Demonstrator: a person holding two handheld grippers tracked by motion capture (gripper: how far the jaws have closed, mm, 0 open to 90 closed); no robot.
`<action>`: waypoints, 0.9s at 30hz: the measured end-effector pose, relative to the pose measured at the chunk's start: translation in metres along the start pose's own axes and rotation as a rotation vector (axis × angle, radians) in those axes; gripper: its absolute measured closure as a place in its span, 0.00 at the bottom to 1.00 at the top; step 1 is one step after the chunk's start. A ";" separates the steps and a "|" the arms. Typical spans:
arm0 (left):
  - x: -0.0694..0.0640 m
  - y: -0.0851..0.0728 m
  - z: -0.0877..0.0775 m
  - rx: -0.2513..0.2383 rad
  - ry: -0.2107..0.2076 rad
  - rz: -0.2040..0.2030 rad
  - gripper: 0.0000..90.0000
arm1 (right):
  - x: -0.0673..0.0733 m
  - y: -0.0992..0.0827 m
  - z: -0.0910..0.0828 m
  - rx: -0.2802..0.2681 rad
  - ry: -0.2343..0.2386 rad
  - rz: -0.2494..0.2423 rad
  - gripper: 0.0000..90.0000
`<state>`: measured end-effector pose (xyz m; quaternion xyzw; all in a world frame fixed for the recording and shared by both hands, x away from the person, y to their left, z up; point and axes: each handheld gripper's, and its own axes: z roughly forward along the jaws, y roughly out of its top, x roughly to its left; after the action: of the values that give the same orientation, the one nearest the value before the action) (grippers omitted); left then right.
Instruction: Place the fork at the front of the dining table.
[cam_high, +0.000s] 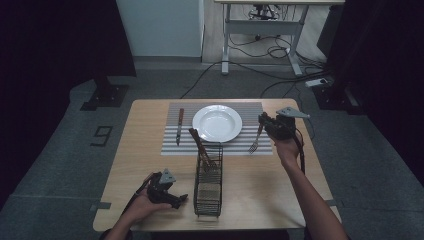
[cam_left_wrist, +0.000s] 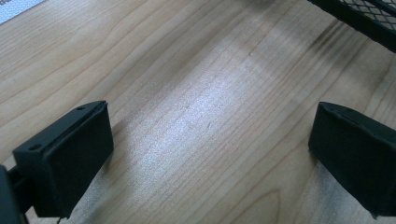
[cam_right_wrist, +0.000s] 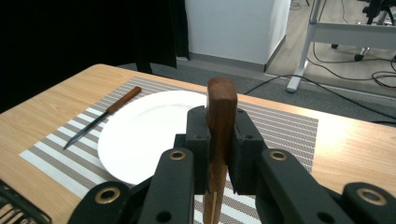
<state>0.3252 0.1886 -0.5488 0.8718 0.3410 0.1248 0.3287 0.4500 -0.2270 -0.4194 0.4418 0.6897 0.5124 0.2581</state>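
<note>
We see the wooden table (cam_high: 150, 125) carrying a striped placemat (cam_high: 252, 107) with a white plate (cam_high: 217, 123) at its centre and a knife (cam_high: 179, 126) lying to the plate's left. A black wire basket (cam_high: 208, 186) stands nearer us. Our right gripper (cam_high: 261, 120) is clamped on the wooden handle of a fork (cam_high: 256, 140), tines down on the placemat right of the plate. Our left gripper (cam_high: 183, 197) rests beside the basket, jaws apart.

A single dark numeral, reading as a 9 (cam_high: 103, 135), is marked on the grey floor (cam_high: 60, 150) just off the left edge of the worktop (cam_high: 145, 165), and nothing on the worktop itself bears any legible writing.
</note>
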 end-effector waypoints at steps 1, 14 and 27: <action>0.000 0.000 0.000 0.000 0.000 0.000 0.00 | -0.001 -0.001 0.002 0.005 -0.004 0.001 0.90; 0.000 0.000 0.000 0.000 -0.001 0.001 0.00 | -0.007 -0.007 0.018 0.030 -0.068 -0.023 0.90; 0.000 0.000 0.000 0.001 -0.001 0.002 0.00 | -0.001 -0.011 0.024 -0.003 -0.081 -0.042 0.89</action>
<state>0.3251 0.1885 -0.5487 0.8723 0.3401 0.1247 0.3285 0.4660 -0.2176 -0.4375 0.4474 0.6869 0.4896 0.2971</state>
